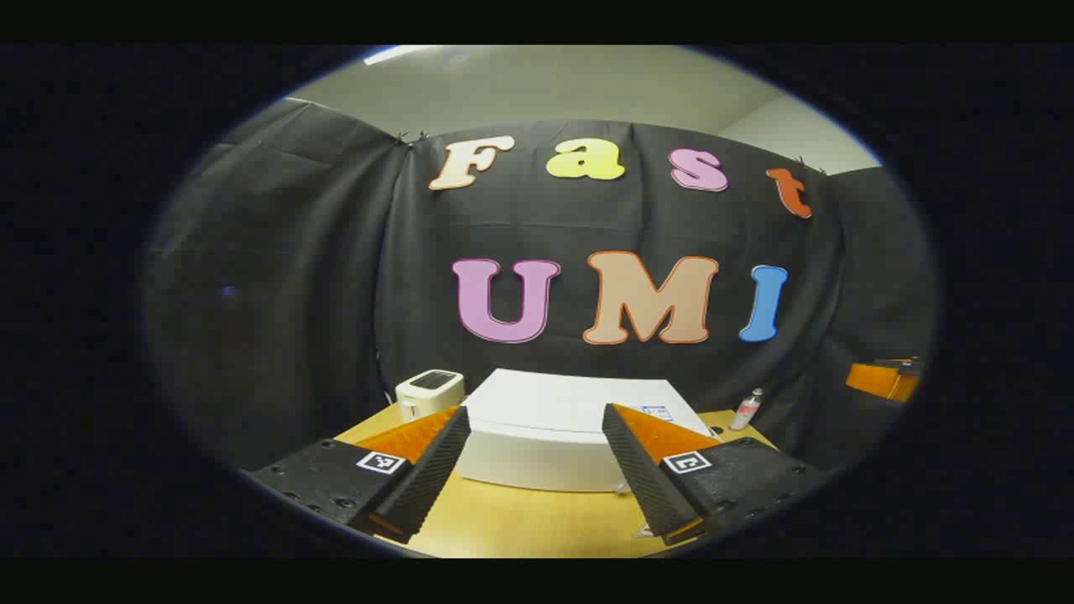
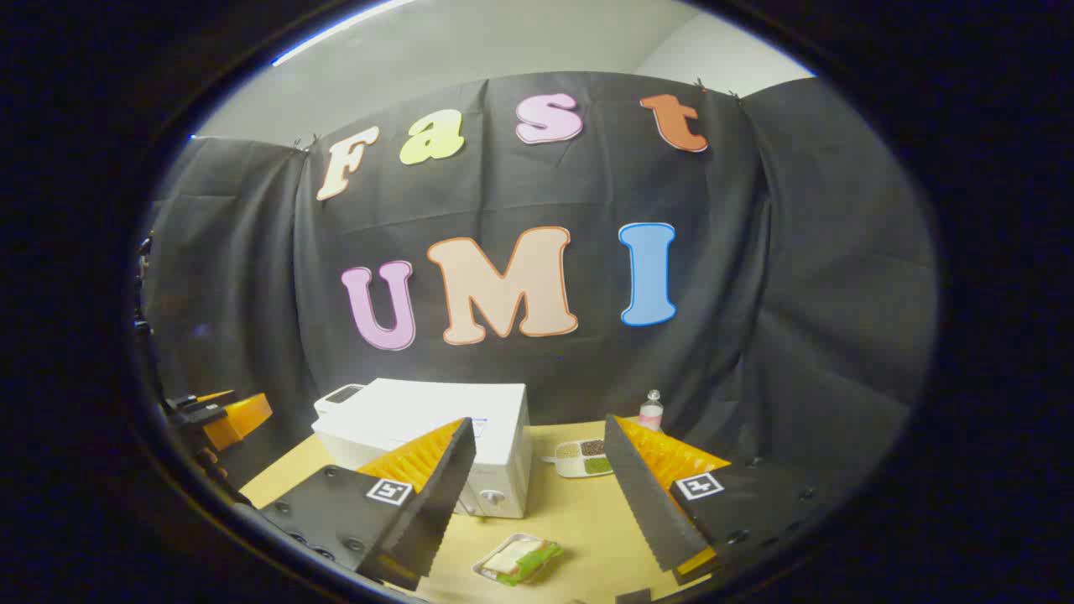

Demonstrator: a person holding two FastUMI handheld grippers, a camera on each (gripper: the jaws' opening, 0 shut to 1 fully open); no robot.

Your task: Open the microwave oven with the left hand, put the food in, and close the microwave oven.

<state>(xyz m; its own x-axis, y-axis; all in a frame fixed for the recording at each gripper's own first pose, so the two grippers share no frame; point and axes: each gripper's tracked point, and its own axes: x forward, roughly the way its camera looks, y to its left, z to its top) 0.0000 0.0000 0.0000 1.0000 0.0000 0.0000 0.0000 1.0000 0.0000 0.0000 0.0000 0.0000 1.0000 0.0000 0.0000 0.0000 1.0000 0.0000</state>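
A white microwave oven point(image 1: 554, 432) stands shut on the wooden table point(image 1: 520, 524), straight ahead of my left gripper point(image 1: 533, 474), which is open and held above the table in front of it. In the right gripper view the microwave oven point(image 2: 445, 440) sits left of centre with its knobs facing the front. A small tray of wrapped food point(image 2: 516, 559) lies on the table point(image 2: 579, 512) before it, between the fingers of my open right gripper point(image 2: 537, 503). The left gripper point(image 2: 222, 419) shows at the far left edge of that view.
A white toaster point(image 1: 430, 393) stands behind the microwave on the left. A small bottle point(image 1: 745, 409) stands at the back right, also the bottle point(image 2: 651, 411). A divided dish of grains point(image 2: 585, 458) lies right of the microwave. The right gripper point(image 1: 885, 377) appears far right.
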